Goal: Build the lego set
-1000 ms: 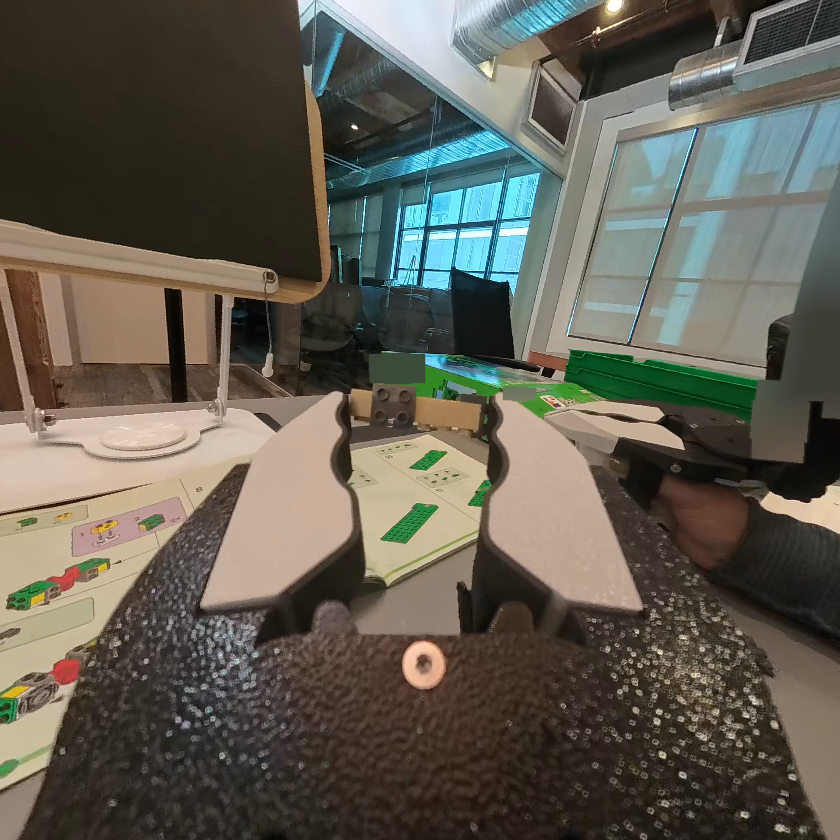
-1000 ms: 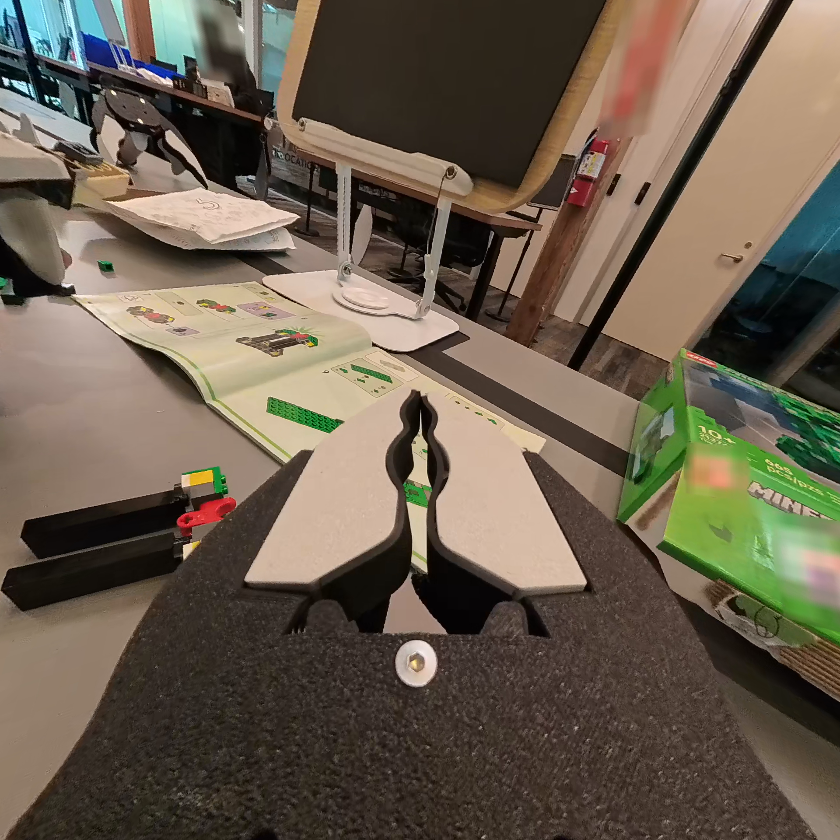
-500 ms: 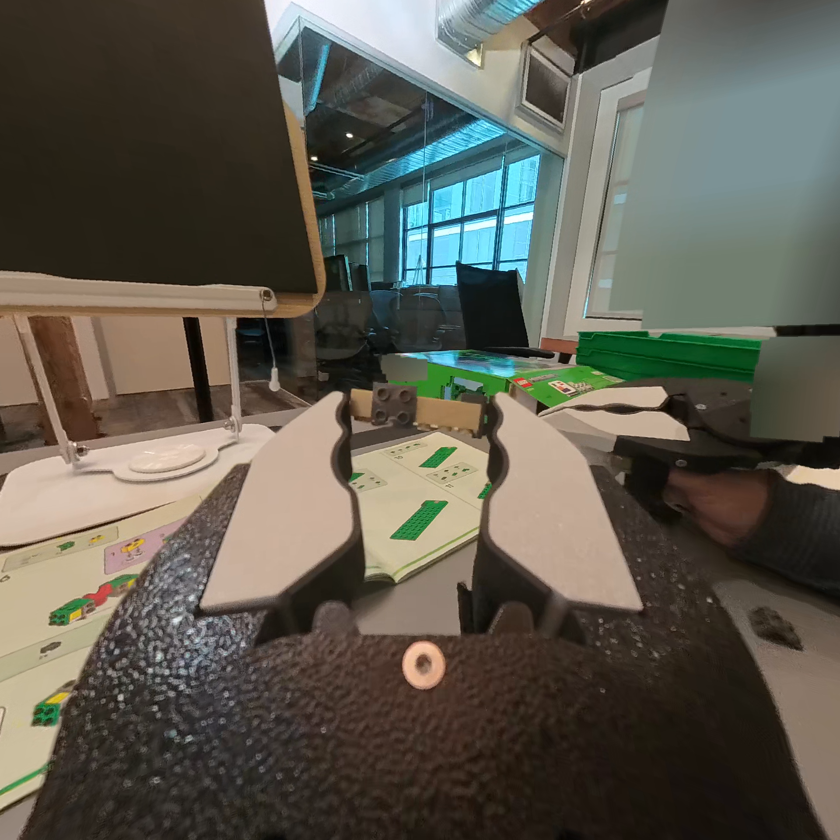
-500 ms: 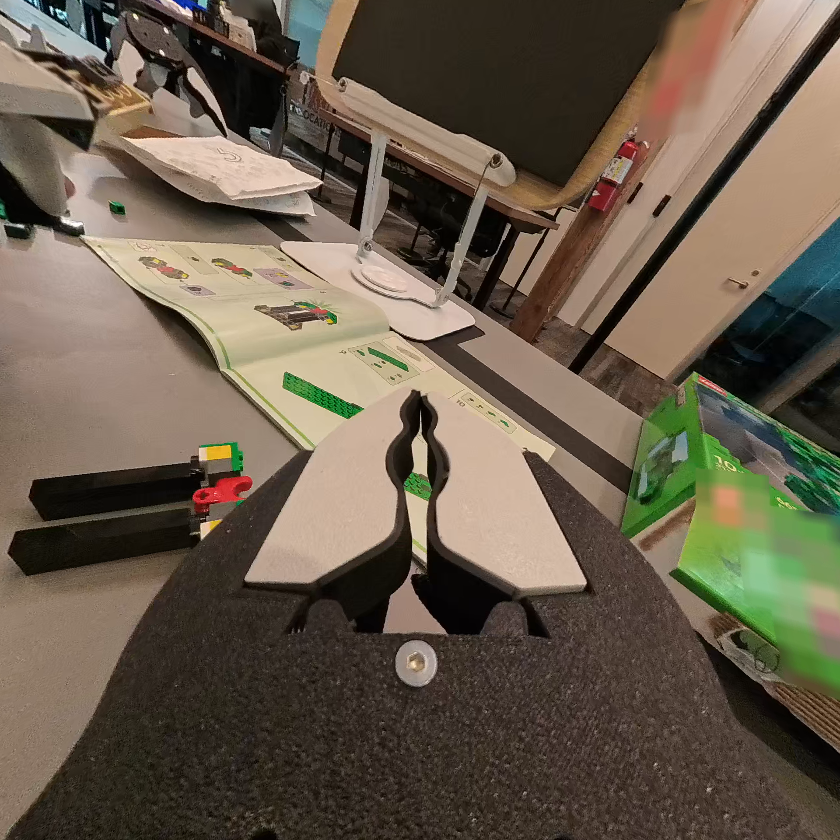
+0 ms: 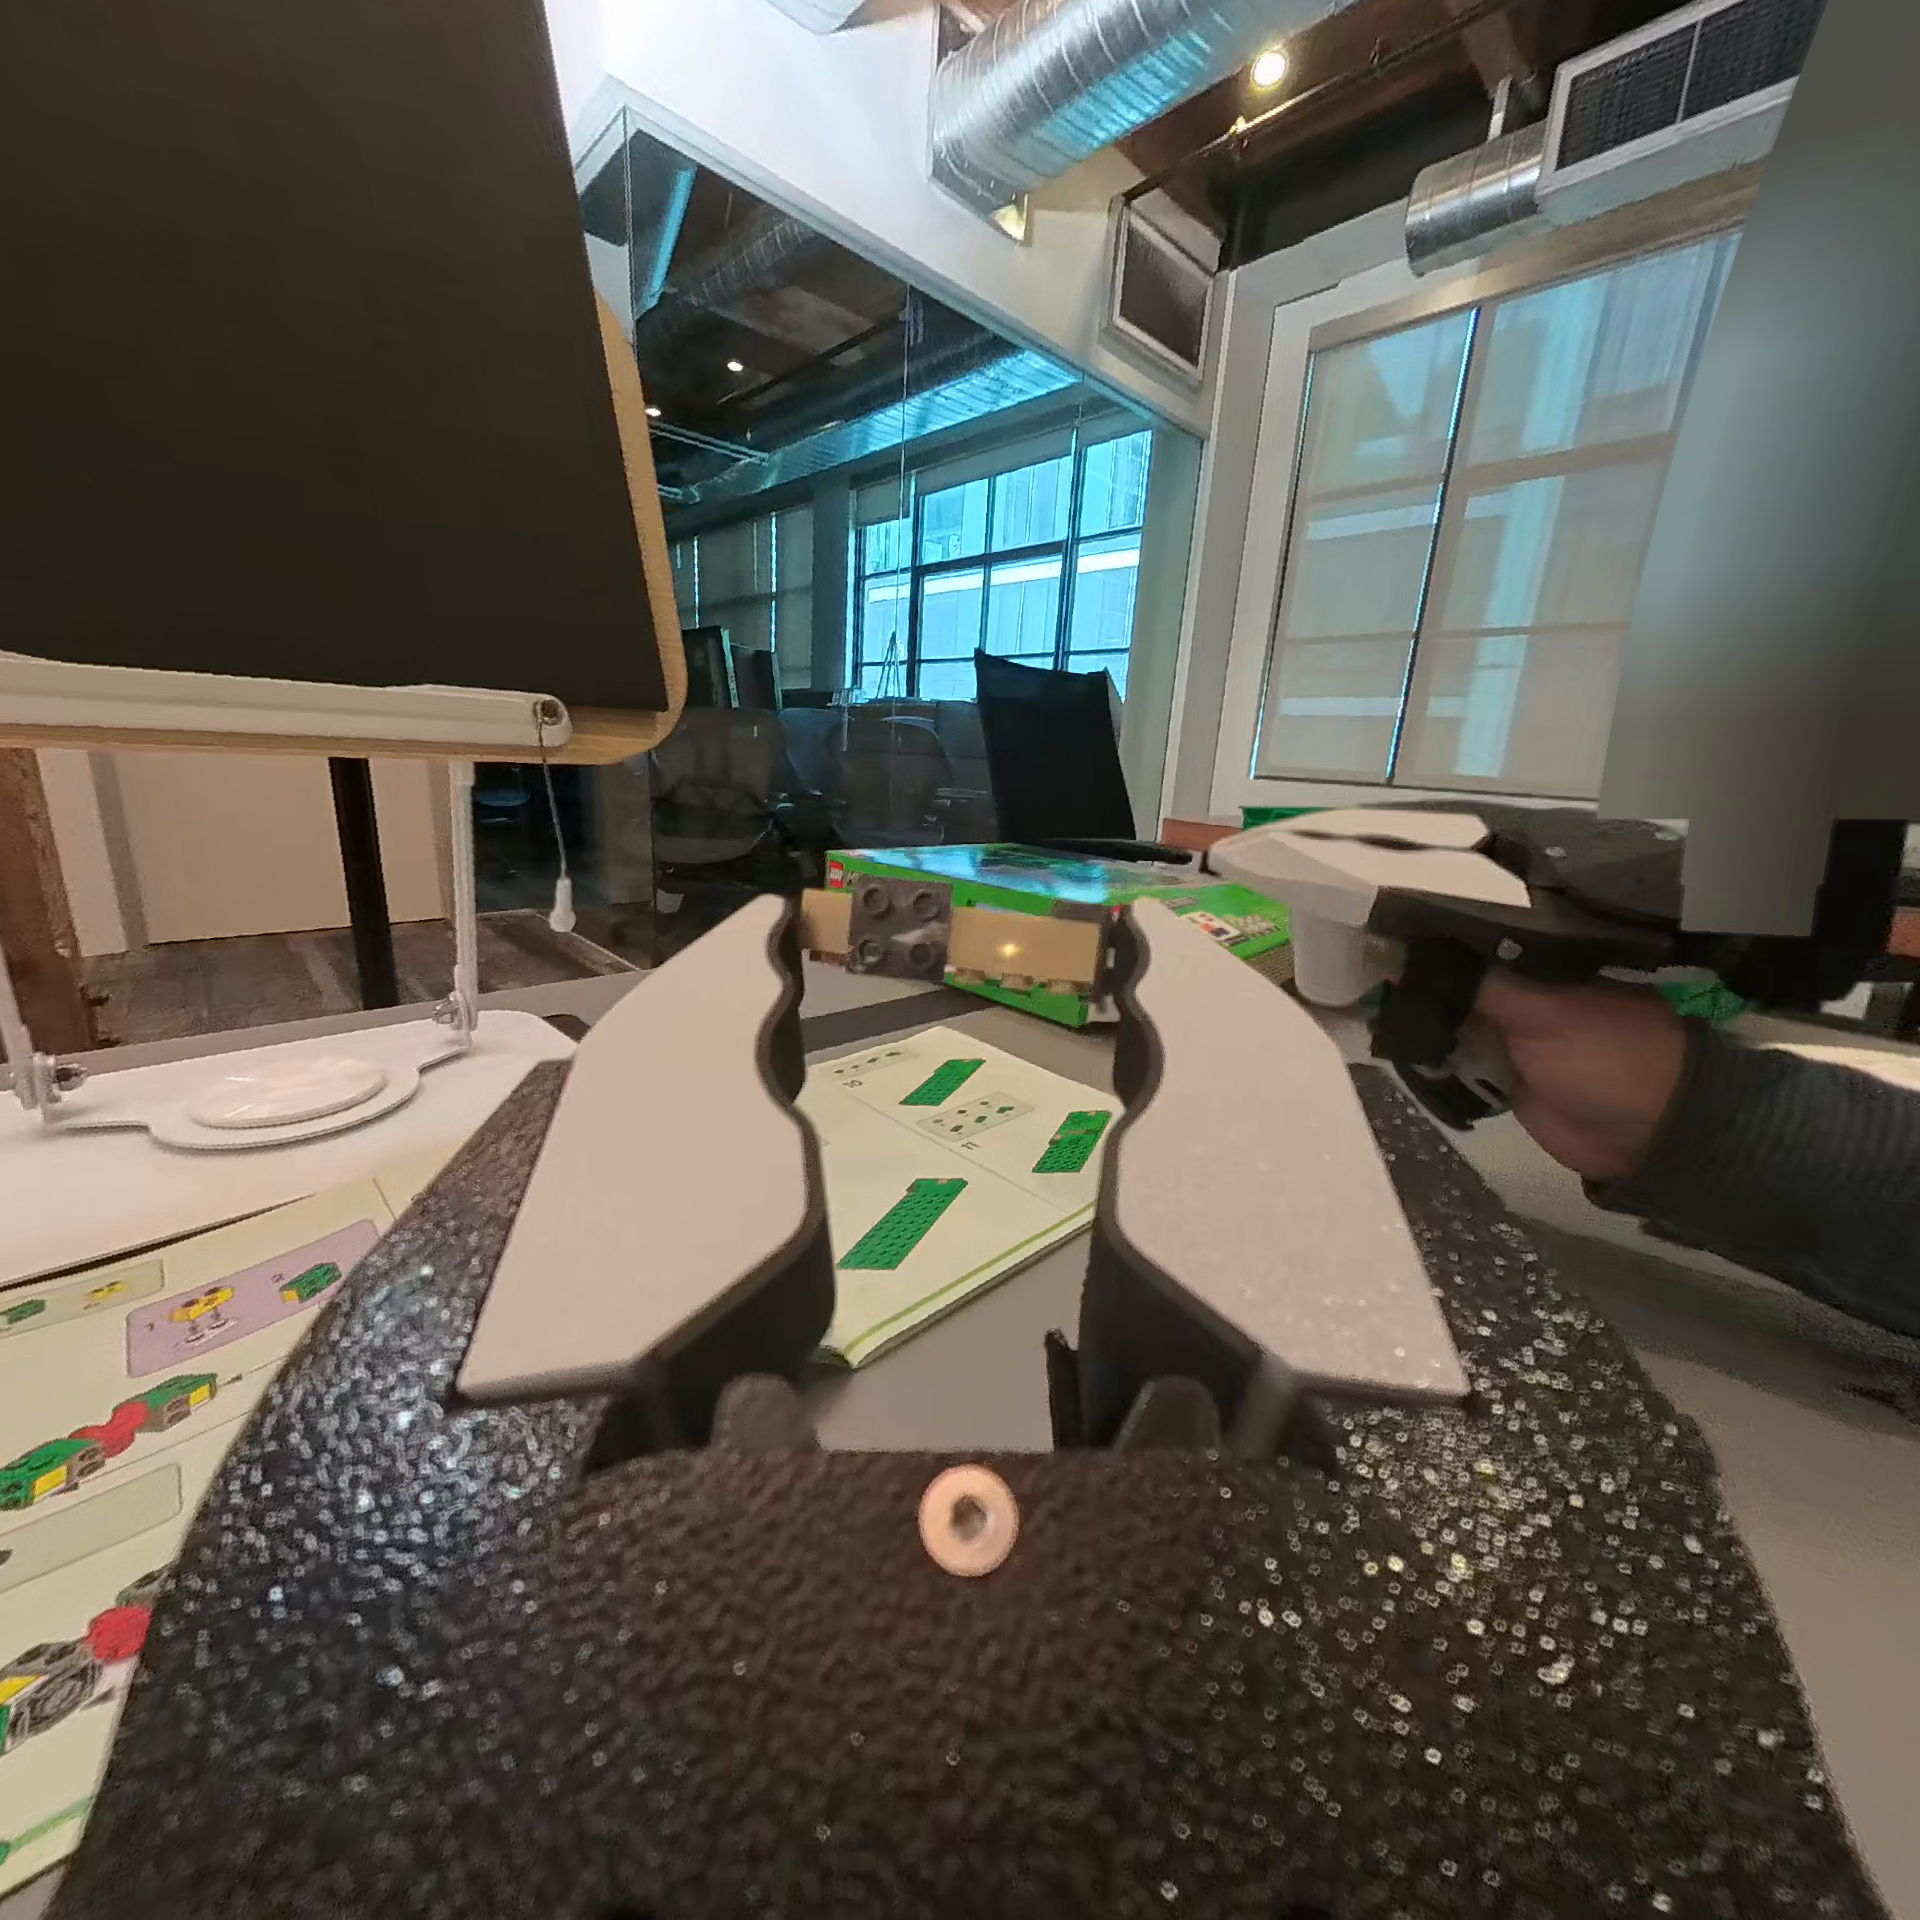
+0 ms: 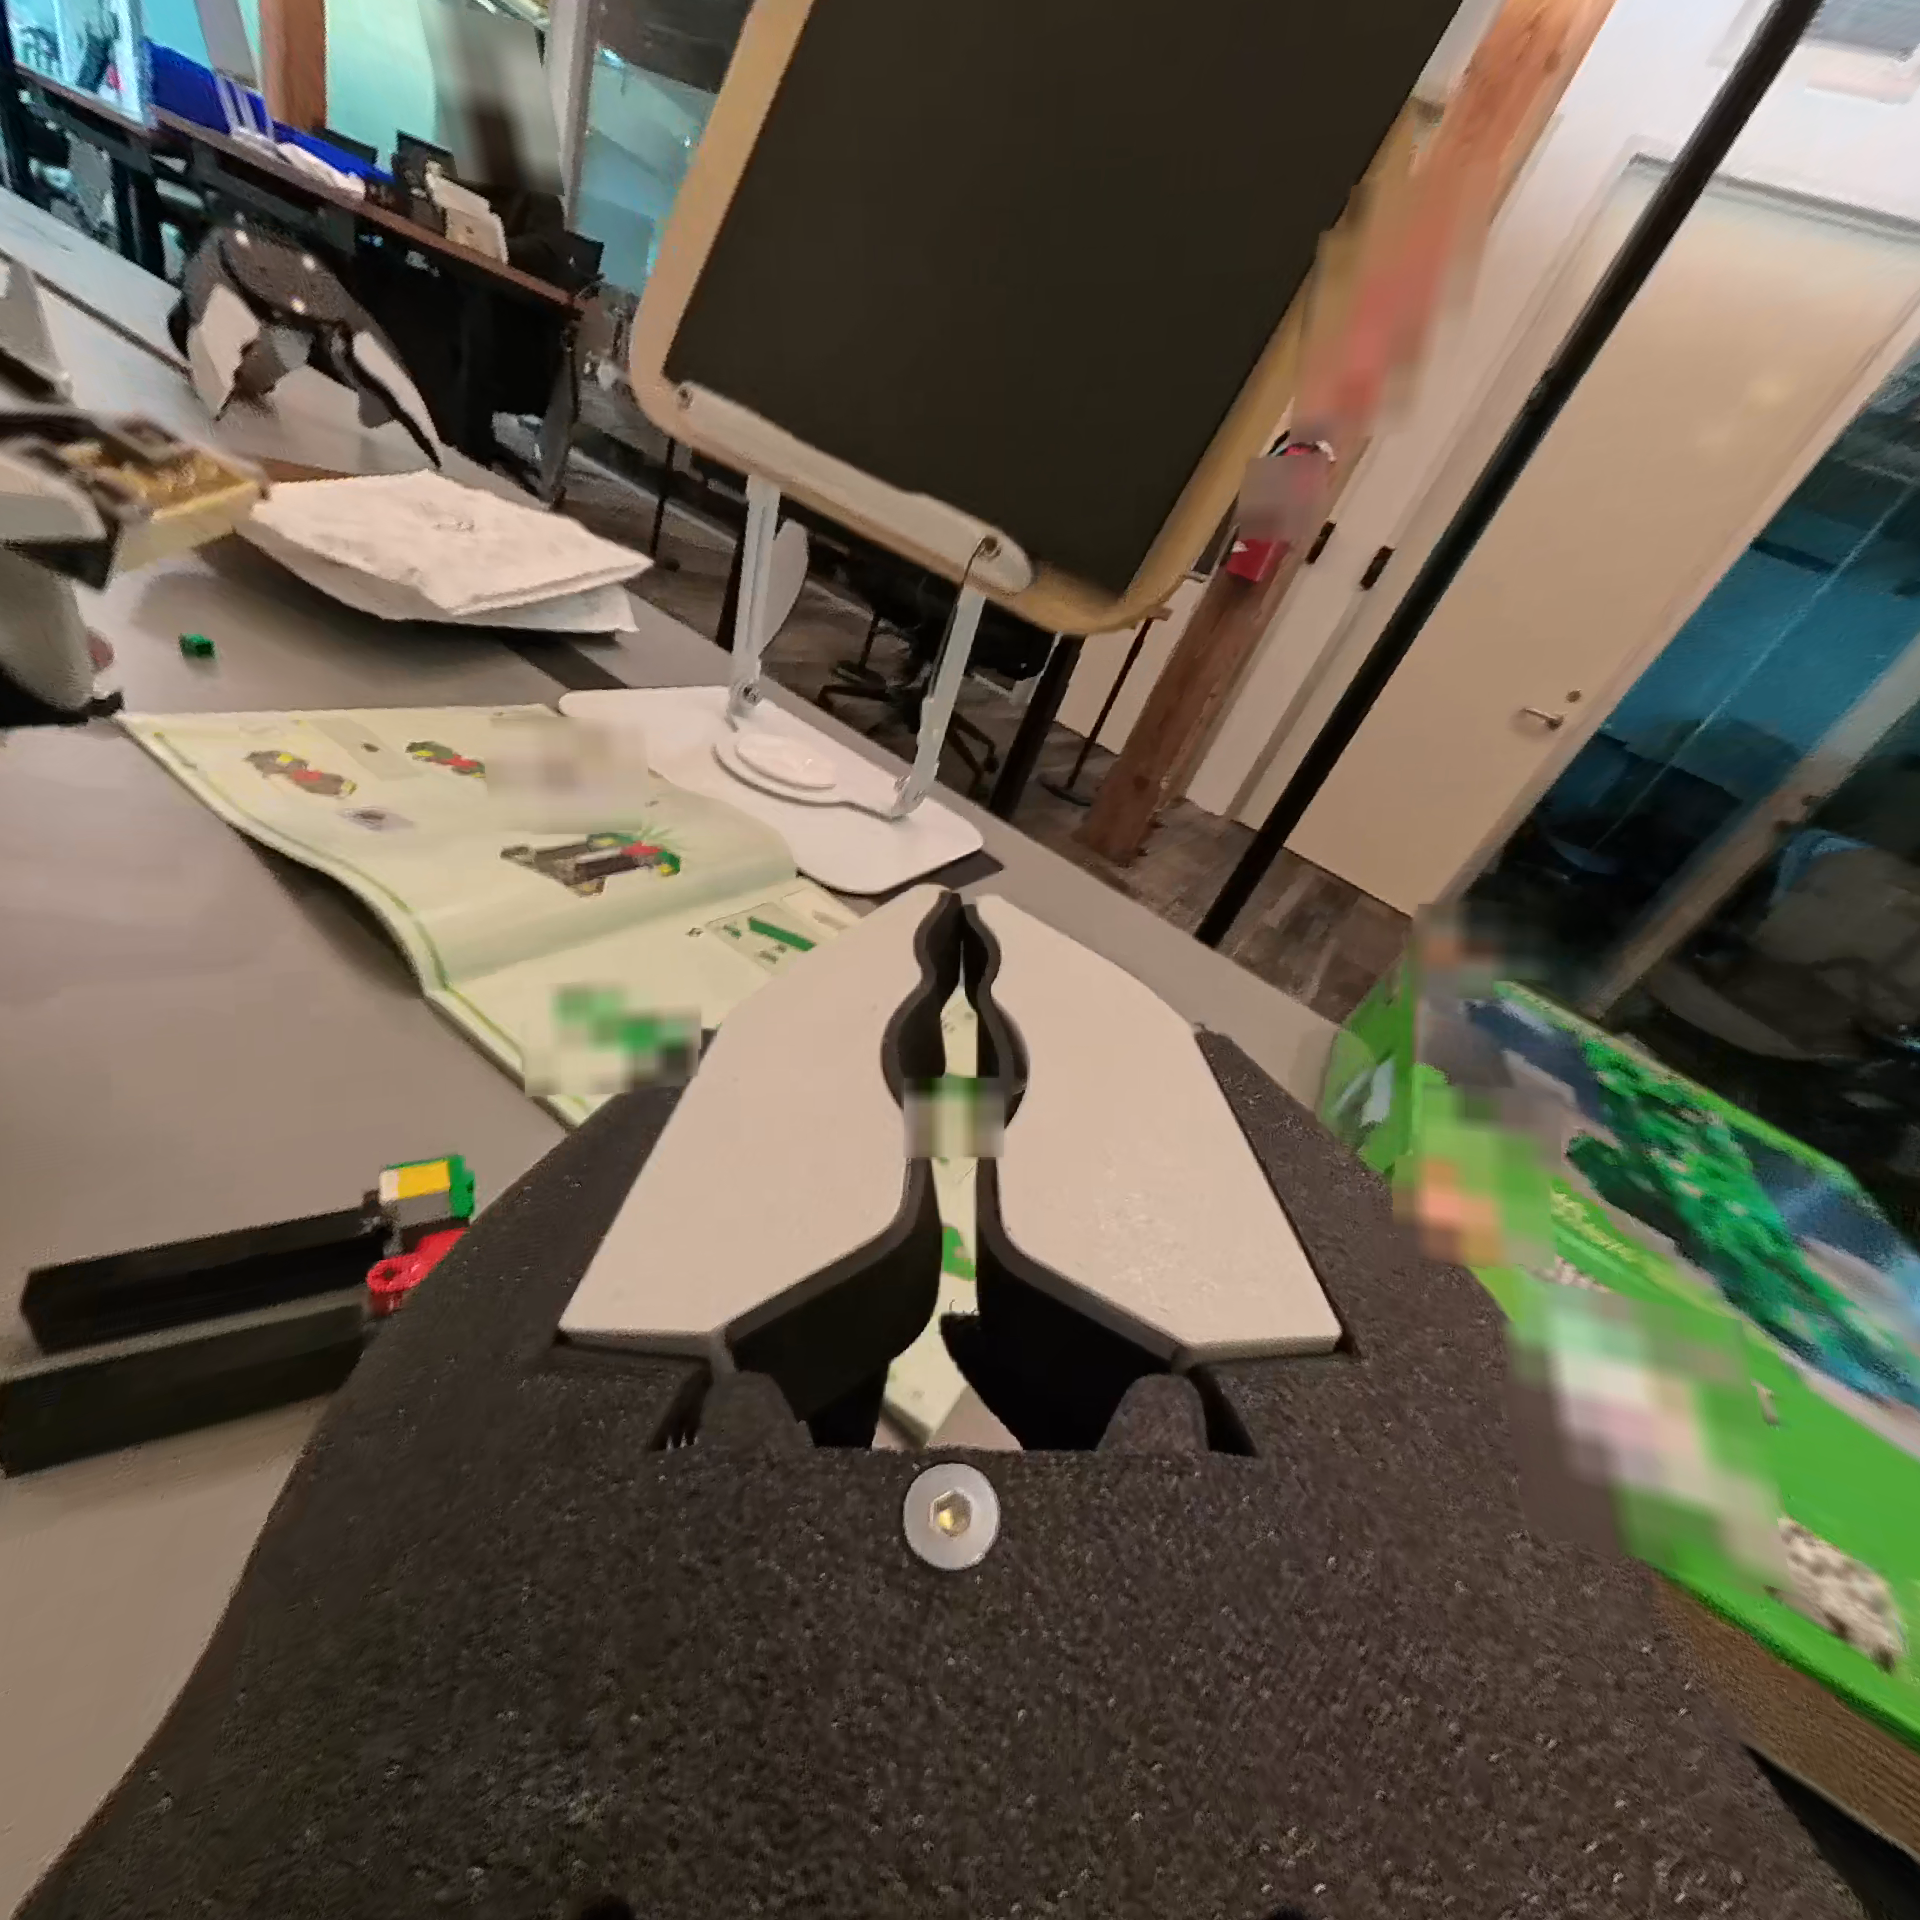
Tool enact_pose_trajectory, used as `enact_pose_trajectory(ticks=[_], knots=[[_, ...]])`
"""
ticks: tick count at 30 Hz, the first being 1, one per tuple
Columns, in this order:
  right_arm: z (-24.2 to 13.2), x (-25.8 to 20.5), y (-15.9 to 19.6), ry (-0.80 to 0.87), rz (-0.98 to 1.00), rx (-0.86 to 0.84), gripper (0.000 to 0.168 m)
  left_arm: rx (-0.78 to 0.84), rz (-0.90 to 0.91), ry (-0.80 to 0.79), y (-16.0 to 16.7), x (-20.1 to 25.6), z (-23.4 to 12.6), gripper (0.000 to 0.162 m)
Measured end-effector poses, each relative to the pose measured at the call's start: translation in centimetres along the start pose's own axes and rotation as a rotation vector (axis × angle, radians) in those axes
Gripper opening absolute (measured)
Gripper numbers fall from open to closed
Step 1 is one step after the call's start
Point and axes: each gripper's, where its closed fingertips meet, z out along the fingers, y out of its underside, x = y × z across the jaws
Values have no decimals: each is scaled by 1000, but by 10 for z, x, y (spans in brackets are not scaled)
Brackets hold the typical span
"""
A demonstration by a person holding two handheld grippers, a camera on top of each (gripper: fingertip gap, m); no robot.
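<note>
Tan and dark grey bricks, already joined into one small tan-and-grey piece [image 5: 951,938], sit clamped crosswise at the tips of the left claw [image 5: 958,940], whose fingers stand moderately apart around it, raised above the open instruction booklet [image 5: 966,1164]. To the right of the booklet, the right claw [image 6: 958,914] hovers with its fingertips pressed together and nothing visible between them; in the left wrist view it shows side-on, gripped by a hand [image 5: 1579,1081].

Judged from the layout, the build is at an early stage. Just left of the booklet's near edge in the right wrist view, a small green, yellow and red sub-assembly [image 6: 421,1210] lies on the grey bench [image 6: 208,987], touching the ends of two black bars [image 6: 187,1320]; one loose green stud piece [image 6: 195,645] rests beyond the booklet's far-left corner. The green set box [image 6: 1662,1247] stands to the booklet's right, and most parts presumably remain unused.

Behind the booklet rises a dark panel on a white stand [image 6: 831,790]. How the held piece's underside looks cannot be made out; mosaic patches cover parts of the booklet and box, and the bars run out of frame.
</note>
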Motion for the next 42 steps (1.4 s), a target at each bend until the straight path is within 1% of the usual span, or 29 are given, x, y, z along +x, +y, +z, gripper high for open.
enact_pose_trajectory(ticks=[4,6,8,10,13,15,17,19,21,25,30,36,42], knots=[[-6,11,-28,32,-37,13,0,2,10,3,-3,-2,-2,57],[-12,10,-38,34,-40,-25,0,0,33,3,-4,-3,-2,57],[-23,0,-45,34,1,-79,0,-2,55,-4,-5,-6,-2,57],[-35,-30,-44,-29,111,-130,0,2,54,-13,-7,-10,-3,57],[-56,-104,-31,-245,257,-263,0,12,33,-25,-9,-16,-3,57],[-71,-144,-14,-338,237,-380,0,16,27,-30,-10,-19,-3,57],[-83,-174,-1,-397,152,-471,0,13,21,-29,-9,-21,-2,57],[-89,-193,13,-434,54,-555,0,12,10,-26,-9,-21,-2,57],[-92,-205,25,-456,24,-626,0,12,3,-21,-9,-20,-2,57],[-89,-209,43,-410,36,-703,0,2,11,-14,-7,-19,-1,57],[-86,-207,52,-408,80,-744,0,2,2,-13,-7,-19,-1,57],[-78,-203,58,-414,60,-742,0,0,-34,-3,-5,-18,1,57],[-63,-196,59,-424,46,-716,0,-8,-32,-4,-4,-19,3,57]])
